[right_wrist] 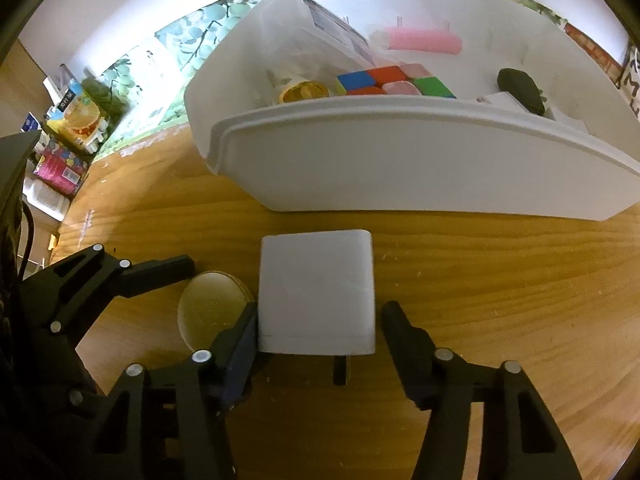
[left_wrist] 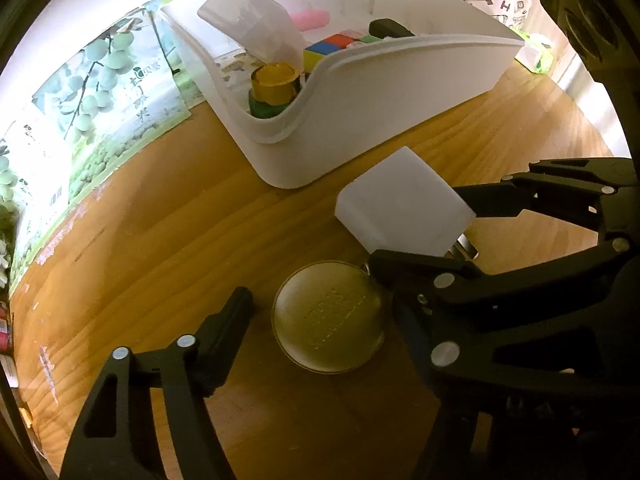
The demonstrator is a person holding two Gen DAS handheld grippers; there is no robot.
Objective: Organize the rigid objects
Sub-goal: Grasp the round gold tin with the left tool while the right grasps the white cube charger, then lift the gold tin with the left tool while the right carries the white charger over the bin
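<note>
bin: cube, tins inside (mostly filled) | beside bin: charger, round tin left | fingers: both grippers apart, straddling

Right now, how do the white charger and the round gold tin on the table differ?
The white charger is a blocky cube with metal prongs; the gold tin is a flat round disc with embossed lettering. The charger sits between the right tool's fingers, the tin between the left tool's. Both lie on the wooden table, outside the white bin.

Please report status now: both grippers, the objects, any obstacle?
Left gripper open around round tin. Right gripper open around white charger, not clamped. Tin touches charger. Bin ahead.
</note>
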